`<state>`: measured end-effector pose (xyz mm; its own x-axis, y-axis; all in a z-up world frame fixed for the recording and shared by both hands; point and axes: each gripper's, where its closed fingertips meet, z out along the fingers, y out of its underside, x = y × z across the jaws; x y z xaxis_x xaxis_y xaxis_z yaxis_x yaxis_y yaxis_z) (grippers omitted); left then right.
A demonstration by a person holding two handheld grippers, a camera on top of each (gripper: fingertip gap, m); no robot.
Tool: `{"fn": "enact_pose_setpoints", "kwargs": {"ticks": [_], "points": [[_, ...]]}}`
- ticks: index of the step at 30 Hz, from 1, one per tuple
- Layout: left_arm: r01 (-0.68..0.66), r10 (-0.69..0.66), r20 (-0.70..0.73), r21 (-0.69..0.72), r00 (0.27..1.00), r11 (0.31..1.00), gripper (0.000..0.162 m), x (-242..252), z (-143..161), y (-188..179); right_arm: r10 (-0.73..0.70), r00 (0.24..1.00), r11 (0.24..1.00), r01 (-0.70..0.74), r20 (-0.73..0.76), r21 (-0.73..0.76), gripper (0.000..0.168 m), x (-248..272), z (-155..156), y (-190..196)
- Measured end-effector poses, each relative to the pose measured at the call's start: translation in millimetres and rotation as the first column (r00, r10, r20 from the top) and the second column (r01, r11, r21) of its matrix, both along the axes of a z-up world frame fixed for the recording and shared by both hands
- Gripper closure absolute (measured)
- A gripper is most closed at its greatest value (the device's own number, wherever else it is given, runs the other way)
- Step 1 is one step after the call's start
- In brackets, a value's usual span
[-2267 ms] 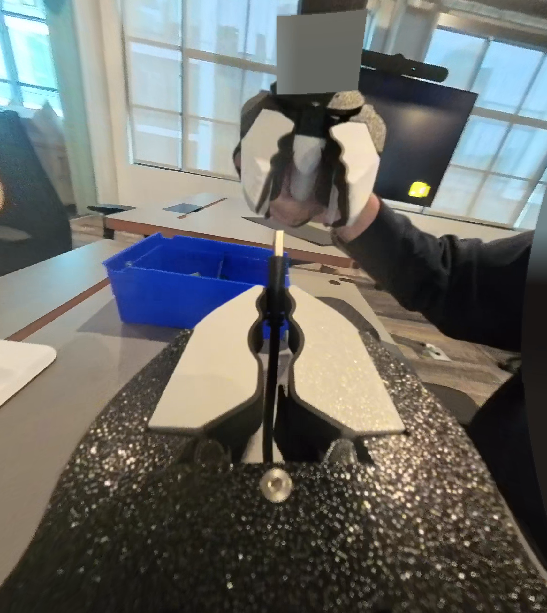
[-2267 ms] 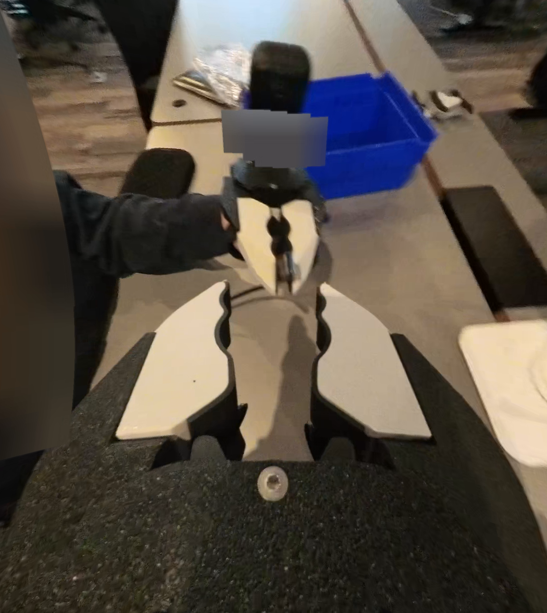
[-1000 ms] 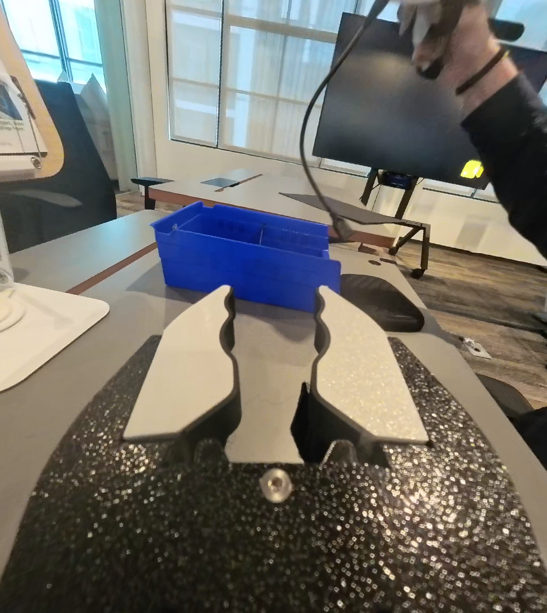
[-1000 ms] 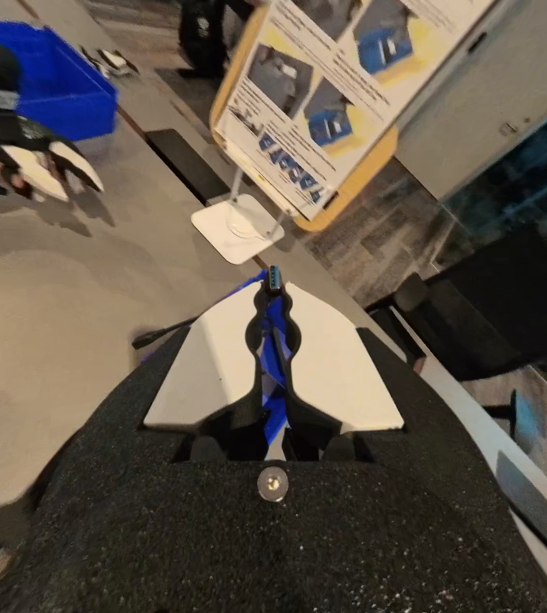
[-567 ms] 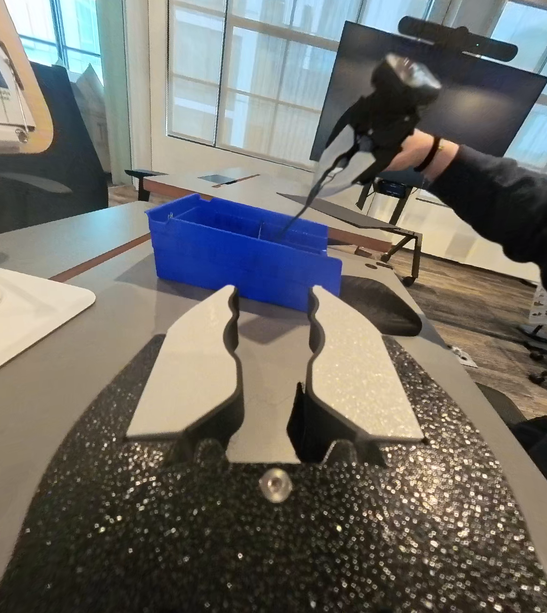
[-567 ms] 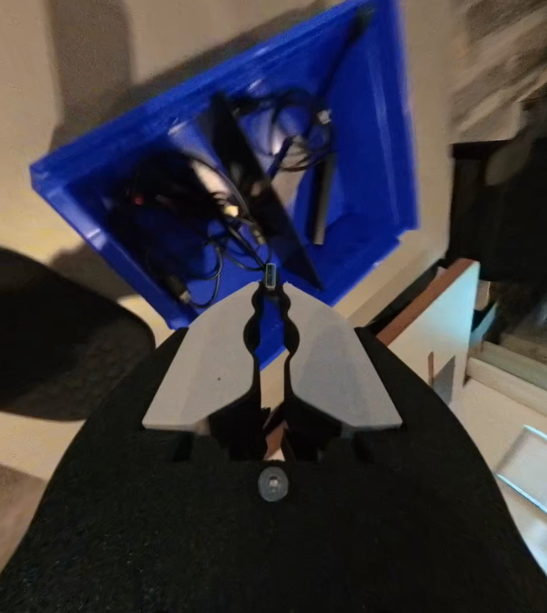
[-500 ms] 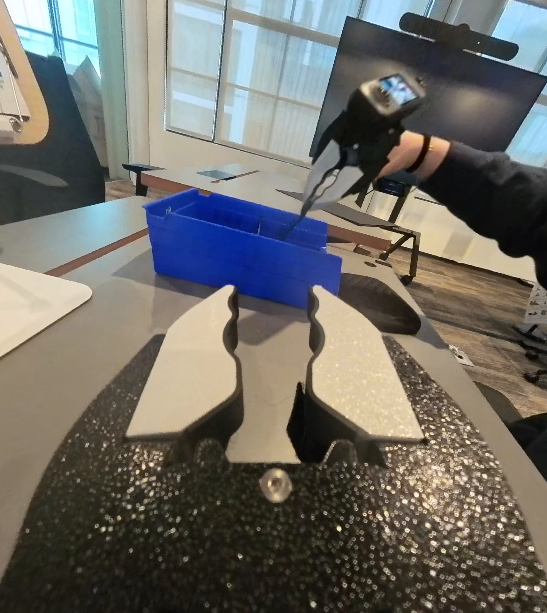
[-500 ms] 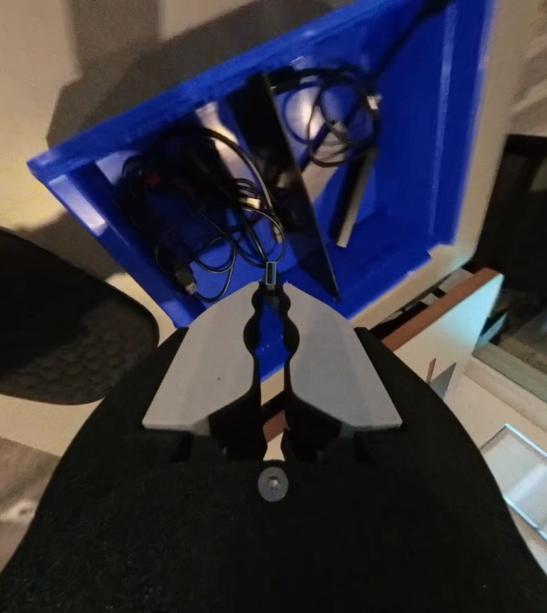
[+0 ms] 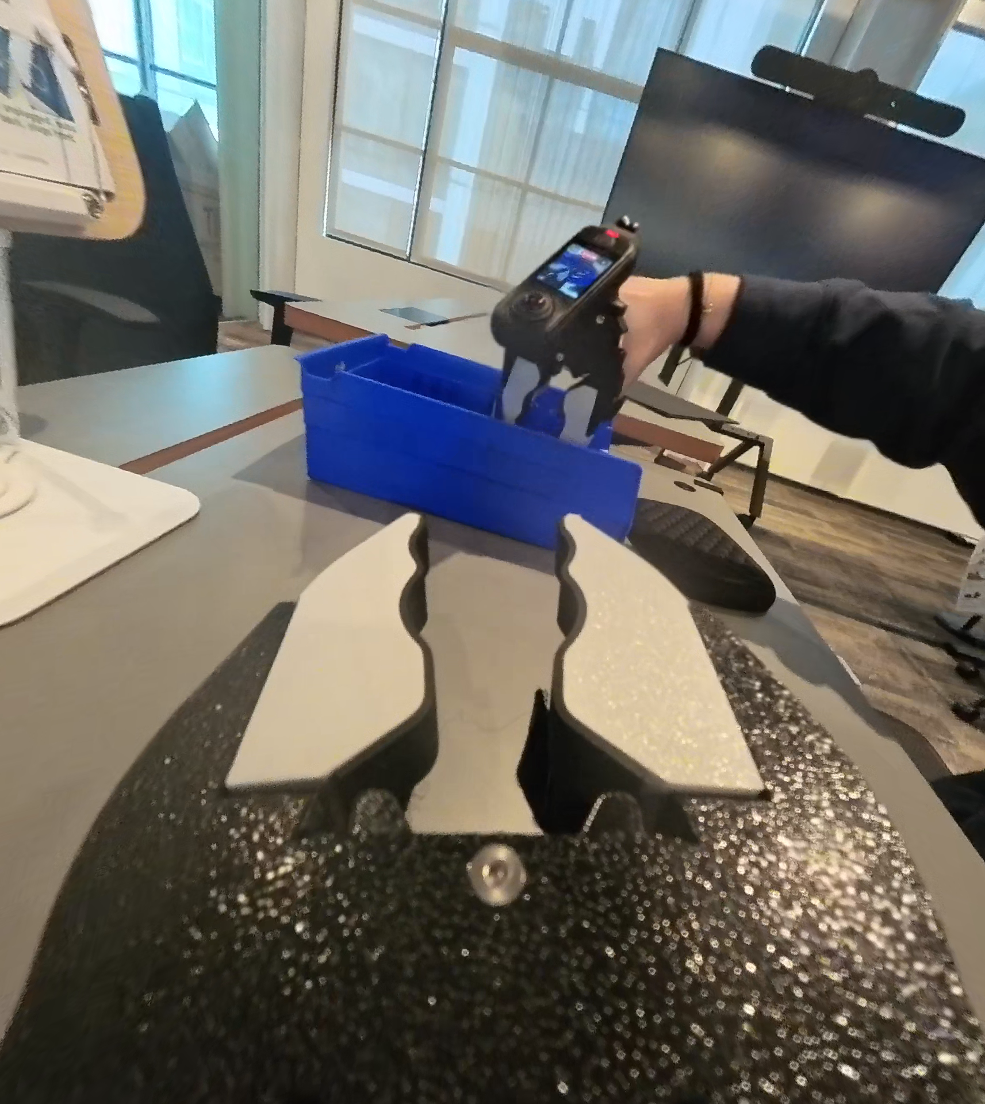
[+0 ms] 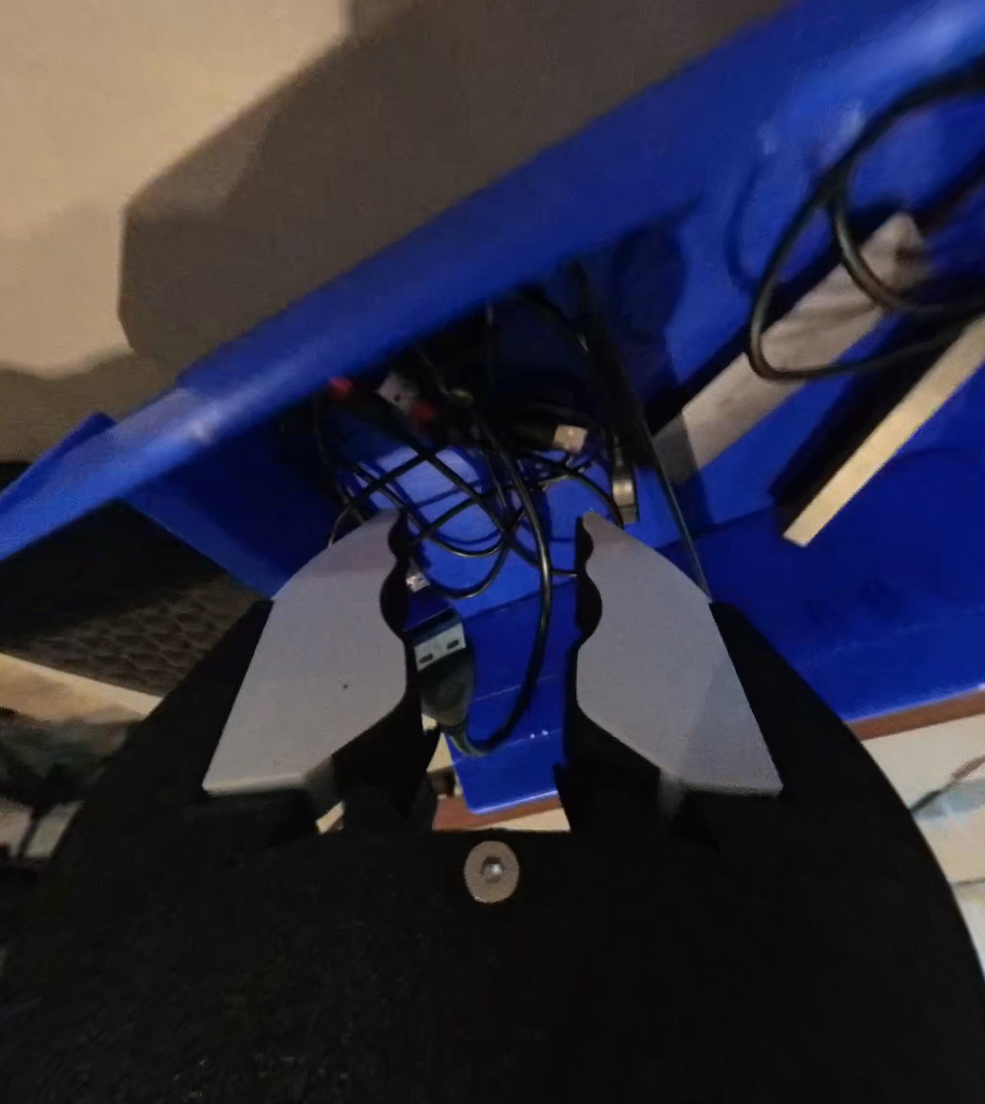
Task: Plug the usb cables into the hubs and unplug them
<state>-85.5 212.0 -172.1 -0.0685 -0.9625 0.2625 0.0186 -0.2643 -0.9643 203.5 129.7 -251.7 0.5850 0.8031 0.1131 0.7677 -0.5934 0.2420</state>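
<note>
My right gripper (image 10: 490, 526) is open and points down into the left compartment of the blue bin (image 10: 717, 179). A black USB cable plug (image 10: 442, 651) hangs loose between its spread fingers, close to the left one. A tangle of black cables (image 10: 478, 460) lies below it in the bin. A silver hub (image 10: 908, 418) lies in the right compartment. In the left wrist view my left gripper (image 9: 493, 531) is open and empty, low over the grey table in front of the blue bin (image 9: 466, 478). The right gripper (image 9: 549, 412) dips into the bin's right end.
A black padded rest (image 9: 699, 561) lies right of the bin near the table's right edge. A white stand base (image 9: 30, 537) with a sign board sits at the left. A dark monitor (image 9: 806, 197) on a stand is behind, off the table.
The right gripper swung from near the sign board over to the bin, went down into it and opened, so the USB plug is no longer clamped. The left gripper has hardly moved.
</note>
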Motion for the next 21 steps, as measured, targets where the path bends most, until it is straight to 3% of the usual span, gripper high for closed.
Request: {"fn": "enact_pose_setpoints", "kwargs": {"ticks": [5, 7, 9, 13, 14, 15, 17, 19, 21], "points": [[-0.067, 0.067, 0.038, -0.012, 0.997, 0.998, 0.12, -1.6, 5.3, 11.1, -0.132, 0.987, 0.963, 0.151, -0.095, 0.224, 0.097, 20.7, 38.8, 0.0], [-0.133, 0.133, 0.036, -0.004, 0.991, 0.991, 0.117, 0.8, 2.6, 19.3, -0.161, 0.973, 0.906, 0.213, -0.167, 0.365, 0.094, 22.6, 64.8, 2.8], [-0.221, 0.221, 0.039, 0.008, 0.975, 0.975, 0.113, 3.1, -0.1, 28.6, -0.134, 0.932, 0.806, 0.301, -0.338, 0.509, 0.091, 4.0, 96.5, 7.1], [-0.417, 0.416, 0.036, 0.108, 0.909, 0.902, 0.106, 4.2, -7.2, 40.4, 0.14, 0.788, 0.545, 0.444, -0.6, 0.711, 0.086, -69.0, 163.7, 4.7], [-0.468, 0.466, 0.051, 0.15, 0.883, 0.871, 0.109, 2.2, -7.3, 40.8, 0.227, 0.757, 0.486, 0.457, -0.613, 0.745, 0.085, -91.6, 175.3, 1.2], [-0.509, 0.503, 0.082, 0.197, 0.86, 0.838, 0.124, -0.6, -5.4, 38.3, 0.311, 0.733, 0.434, 0.457, -0.605, 0.777, 0.084, -115.3, 182.8, -3.0], [-0.612, 0.586, 0.178, 0.255, 0.791, 0.749, 0.139, -11.3, 6.2, 32.3, 0.453, 0.7, 0.345, 0.434, -0.553, 0.832, 0.087, -160.6, 186.0, -9.6], [-0.661, 0.632, 0.199, 0.289, 0.749, 0.693, 0.139, -18.1, 11.4, 26.7, 0.553, 0.652, 0.268, 0.45, -0.518, 0.852, 0.088, -198.0, 180.0, -6.0], [-0.693, 0.68, 0.169, 0.317, 0.713, 0.647, 0.137, -24.9, 7.2, 25.3, 0.603, 0.587, 0.252, 0.502, -0.54, 0.827, 0.085, -223.4, 163.1, 9.0]]}}
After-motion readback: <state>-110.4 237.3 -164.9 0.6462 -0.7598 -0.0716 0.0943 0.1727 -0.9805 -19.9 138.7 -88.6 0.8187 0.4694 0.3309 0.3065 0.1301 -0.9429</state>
